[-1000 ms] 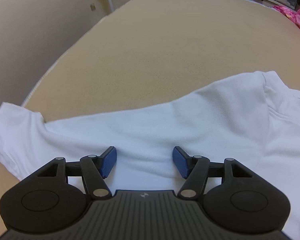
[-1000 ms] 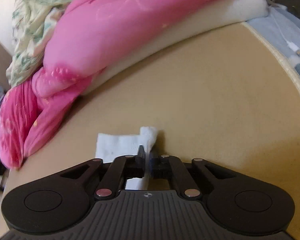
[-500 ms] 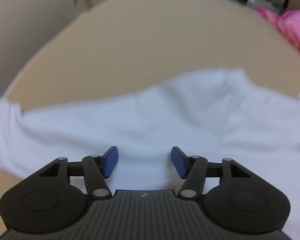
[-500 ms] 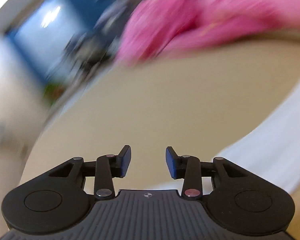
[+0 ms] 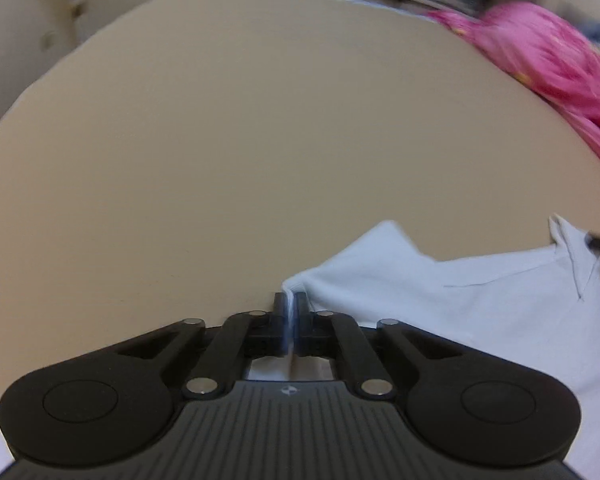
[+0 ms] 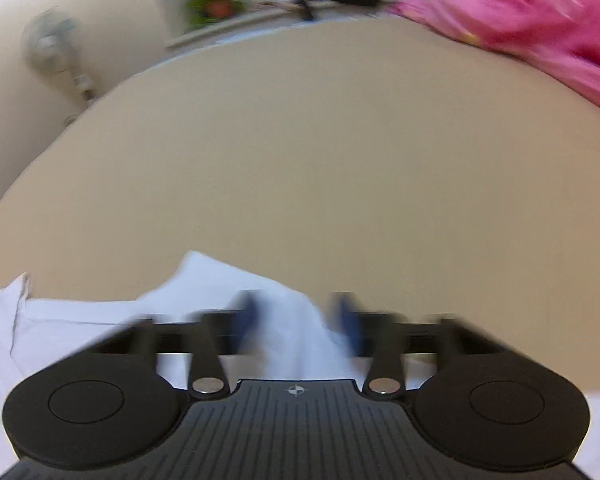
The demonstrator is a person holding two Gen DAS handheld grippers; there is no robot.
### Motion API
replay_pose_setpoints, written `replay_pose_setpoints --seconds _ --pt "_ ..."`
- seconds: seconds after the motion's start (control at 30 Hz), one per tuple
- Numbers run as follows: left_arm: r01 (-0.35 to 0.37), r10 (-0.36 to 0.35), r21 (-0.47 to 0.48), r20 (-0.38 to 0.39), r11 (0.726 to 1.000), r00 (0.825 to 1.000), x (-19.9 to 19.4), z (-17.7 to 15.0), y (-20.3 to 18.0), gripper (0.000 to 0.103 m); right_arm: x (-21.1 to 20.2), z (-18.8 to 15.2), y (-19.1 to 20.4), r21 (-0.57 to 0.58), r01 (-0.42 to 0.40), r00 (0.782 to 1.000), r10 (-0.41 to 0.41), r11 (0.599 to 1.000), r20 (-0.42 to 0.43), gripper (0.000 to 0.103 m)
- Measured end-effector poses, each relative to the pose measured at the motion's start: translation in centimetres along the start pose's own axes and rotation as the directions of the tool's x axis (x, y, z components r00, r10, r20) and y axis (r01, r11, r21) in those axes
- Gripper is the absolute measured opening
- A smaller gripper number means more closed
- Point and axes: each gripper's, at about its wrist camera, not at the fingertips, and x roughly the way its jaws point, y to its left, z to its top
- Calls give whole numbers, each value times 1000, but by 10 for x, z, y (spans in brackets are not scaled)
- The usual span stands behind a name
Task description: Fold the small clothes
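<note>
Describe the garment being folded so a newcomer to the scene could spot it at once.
On the wide tan surface, look at the near edge, away from the pink bedding at the far right. The white shirt lies there, pinched by the left gripper: the only white, collared cloth.

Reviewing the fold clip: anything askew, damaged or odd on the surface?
Nothing damaged. The white shirt lies rumpled, not flat, one edge pinched in the shut left gripper. The right gripper is closing over a raised fold. Pink bedding sits heaped at the far edge.
</note>
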Motion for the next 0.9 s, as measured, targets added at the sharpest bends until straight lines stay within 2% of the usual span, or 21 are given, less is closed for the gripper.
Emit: replay_pose_setpoints --seconds 0.03,0.07,0.1,0.17,0.23,0.3,0.37,0.4,0.43,0.5,0.53,0.57,0.6,0.63,0.67,0.73,0.8,0.9 --pt "-27 27 31 27 999 999 -1 5 -5 2 -4 1 2 -27 -4 1000 4 1000 14 9" --pt "-47 46 15 66 999 997 -3 11 -3 2 -10 5 -2 -21 -9 999 10 1000 34 8" --pt "-48 51 -34 107 998 993 -5 18 2 1 -21 -2 0 13 -4 998 3 1000 64 8" --pt "-32 48 -101 160 994 986 -6 27 4 2 -31 6 -12 149 2 991 -22 989 133 8" --pt "-65 79 -83 174 994 982 1 32 -7 2 -29 5 -10 140 68 982 -91 988 166 10" --pt "-50 60 -73 140 996 988 0 31 -14 3 -19 -2 -4 89 162 981 -170 983 92 13" --pt "-4 19 -79 187 997 982 -20 24 -16 6 -21 -15 7 65 236 971 -238 969 16 26" --pt "2 16 -82 212 997 977 -33 17 -13 10 -34 -17 8 66 240 969 -243 969 44 26" --pt "13 8 -92 228 996 974 -41 8 -12 12 -56 -23 10 71 229 966 -235 971 108 27" --pt "67 -42 -111 211 992 977 -50 -11 -9 12 -88 -37 20 66 178 969 -187 982 162 27" --pt "82 -63 -105 175 991 983 -46 -22 -10 13 -102 -50 20 66 132 977 -141 989 159 27" --pt "62 -52 -86 114 994 992 -38 -35 -13 14 -113 -65 18 58 71 990 -77 996 120 31" --pt "-2 3 -54 7 999 1000 -27 -47 -12 14 -116 -77 17 45 37 998 -39 998 52 33" --pt "-48 48 -22 -5 999 999 -27 -57 -13 14 -117 -98 16 17 43 997 -42 999 -61 34" --pt "-73 73 -12 21 997 997 -42 -61 -16 15 -122 -114 13 -28 84 988 -87 996 -130 34" --pt "-70 70 -55 -4 996 998 -74 -67 -14 16 -153 -135 16 -111 159 983 -168 981 -71 34" --pt "-35 37 -92 21 995 999 -117 -81 -13 20 -196 -149 13 -49 162 983 -165 986 -85 34" --pt "-34 34 -113 -6 993 999 -174 -120 -15 25 -258 -168 11 63 171 982 -164 983 -96 35"
